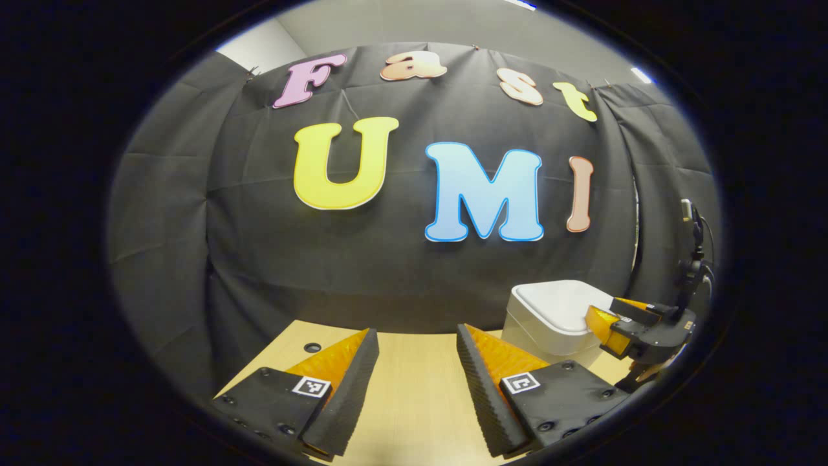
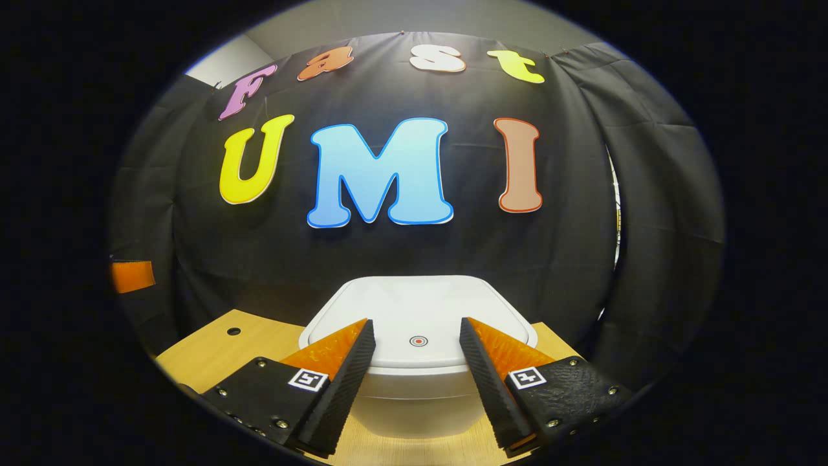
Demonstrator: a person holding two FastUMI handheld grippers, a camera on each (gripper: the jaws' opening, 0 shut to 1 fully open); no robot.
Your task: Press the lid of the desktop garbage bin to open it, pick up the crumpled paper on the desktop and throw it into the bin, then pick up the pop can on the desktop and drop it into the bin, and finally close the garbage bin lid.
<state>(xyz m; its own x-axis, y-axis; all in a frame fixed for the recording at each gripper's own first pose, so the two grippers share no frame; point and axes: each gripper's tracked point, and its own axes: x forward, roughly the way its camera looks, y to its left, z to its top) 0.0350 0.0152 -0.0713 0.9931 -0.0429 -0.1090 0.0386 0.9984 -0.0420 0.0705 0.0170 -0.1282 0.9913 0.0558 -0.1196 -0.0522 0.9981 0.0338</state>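
The bin [image 2: 417,362] is seen on the desk [image 2: 213,353], lid [image 2: 420,317] shut, with the right gripper [image 2: 417,336] held spread just before its front edge. The lid's dot [image 2: 418,340] is framed between the fingers; a straight downward press there is likely best. The left gripper [image 1: 417,349] is held open over bare desk, well apart, leaving room.
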